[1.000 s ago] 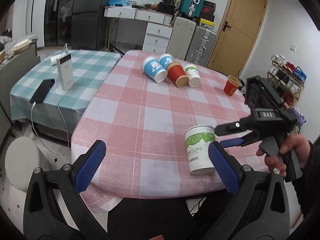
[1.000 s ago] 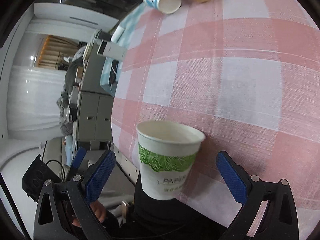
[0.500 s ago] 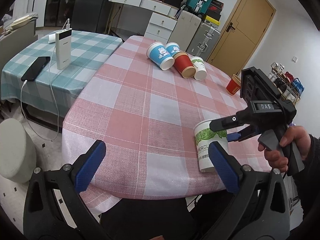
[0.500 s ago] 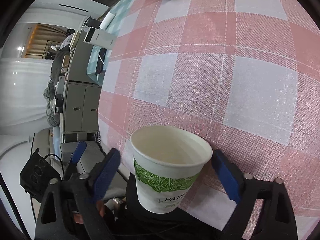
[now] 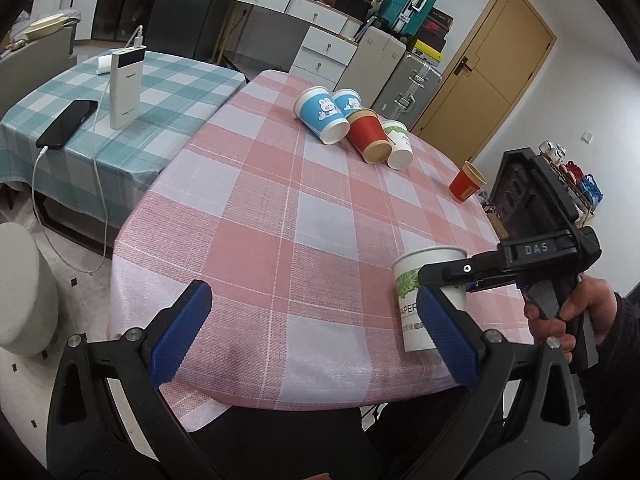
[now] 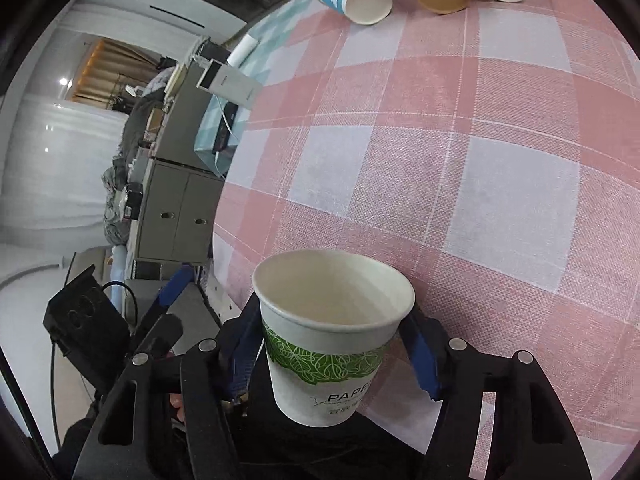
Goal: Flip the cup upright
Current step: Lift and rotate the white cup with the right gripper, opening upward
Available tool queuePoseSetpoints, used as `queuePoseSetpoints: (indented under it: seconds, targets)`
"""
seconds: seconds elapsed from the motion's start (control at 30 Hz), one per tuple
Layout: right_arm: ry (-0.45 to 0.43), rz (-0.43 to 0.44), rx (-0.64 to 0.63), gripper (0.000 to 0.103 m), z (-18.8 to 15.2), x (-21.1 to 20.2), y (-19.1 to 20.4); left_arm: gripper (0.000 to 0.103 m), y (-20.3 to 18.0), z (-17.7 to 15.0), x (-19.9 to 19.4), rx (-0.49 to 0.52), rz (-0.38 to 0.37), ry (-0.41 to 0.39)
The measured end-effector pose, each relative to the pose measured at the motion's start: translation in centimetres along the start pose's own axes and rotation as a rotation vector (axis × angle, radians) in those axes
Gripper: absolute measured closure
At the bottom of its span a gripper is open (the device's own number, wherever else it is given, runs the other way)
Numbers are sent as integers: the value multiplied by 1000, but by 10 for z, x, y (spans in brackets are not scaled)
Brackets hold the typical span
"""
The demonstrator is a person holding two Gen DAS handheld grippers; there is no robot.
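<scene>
A white paper cup with a green leaf band (image 6: pixel 326 344) stands mouth up near the front right edge of the pink checked table (image 5: pixel 304 216). My right gripper (image 6: pixel 332 356) is shut on it, its blue pads pressing both sides. The same cup shows in the left wrist view (image 5: pixel 420 300), held by the right gripper (image 5: pixel 452 280). My left gripper (image 5: pixel 312 332) is open and empty, hovering over the table's front edge, left of the cup.
Several cups lie on their sides at the far end: a blue one (image 5: pixel 322 116), a red one (image 5: pixel 368 136), a white one (image 5: pixel 398 144). A red cup (image 5: pixel 466 184) stands at the right edge. A power bank (image 5: pixel 126 88) and phone (image 5: pixel 68 122) are on the teal table.
My right gripper has closed from open onto the green and white cup. The left gripper has shifted left and back a little, still open.
</scene>
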State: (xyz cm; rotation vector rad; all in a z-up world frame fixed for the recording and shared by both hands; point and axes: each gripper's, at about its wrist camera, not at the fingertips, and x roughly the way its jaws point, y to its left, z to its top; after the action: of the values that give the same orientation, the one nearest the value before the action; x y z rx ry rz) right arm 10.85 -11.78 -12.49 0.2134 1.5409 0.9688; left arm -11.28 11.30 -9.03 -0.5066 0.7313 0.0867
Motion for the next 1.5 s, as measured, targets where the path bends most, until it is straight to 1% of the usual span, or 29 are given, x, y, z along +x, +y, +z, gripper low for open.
queuePoseSetpoints:
  seconds: [0.17, 0.27, 0.33, 0.5, 0.6, 0.7, 0.8, 1.03, 1.1, 1.17, 1.2, 1.23, 1.33, 1.4, 1.5]
  targets:
    - [-40, 39, -6, 38, -12, -13, -11, 1, -19, 4, 14, 39, -6, 20]
    - [-87, 57, -6, 38, -15, -23, -20, 1, -34, 9, 23, 73, 0, 28]
    - [-131, 58, -18, 38, -16, -32, -26, 1, -42, 11, 30, 92, 2, 35]
    - [-256, 26, -86, 38, -11, -55, -29, 1, -60, 18, 49, 131, 25, 60]
    - [-359, -28, -173, 38, -8, -73, -22, 1, -70, 22, 62, 148, 41, 80]
    - [-493, -92, -265, 38, -9, -92, -11, 1, -80, 26, 76, 166, 56, 97]
    - [-605, -161, -330, 38, -12, -108, -5, 1, -89, 31, 89, 179, 67, 110]
    - [-860, -344, -501, 38, -37, -124, 15, 1, -99, 48, 115, 176, 79, 128]
    - [-915, -384, -521, 38, -44, -123, 16, 1, -100, 52, 121, 171, 83, 132]
    - [-935, -420, -520, 38, -45, -120, 15, 1, -101, 55, 127, 160, 79, 136]
    - [-920, -435, -514, 38, -42, -116, 13, 1, -101, 56, 130, 156, 75, 139]
    - [-883, -437, -498, 38, -36, -111, 10, 1, -102, 57, 134, 155, 72, 143]
    - [-829, -441, -461, 38, -25, -99, 0, 1, -102, 59, 142, 156, 80, 152]
    - [-809, -473, -463, 38, -18, -93, -1, 1, -102, 59, 146, 153, 76, 166]
    - [-753, -514, -444, 38, -7, -82, -7, 1, -100, 61, 149, 153, 78, 163]
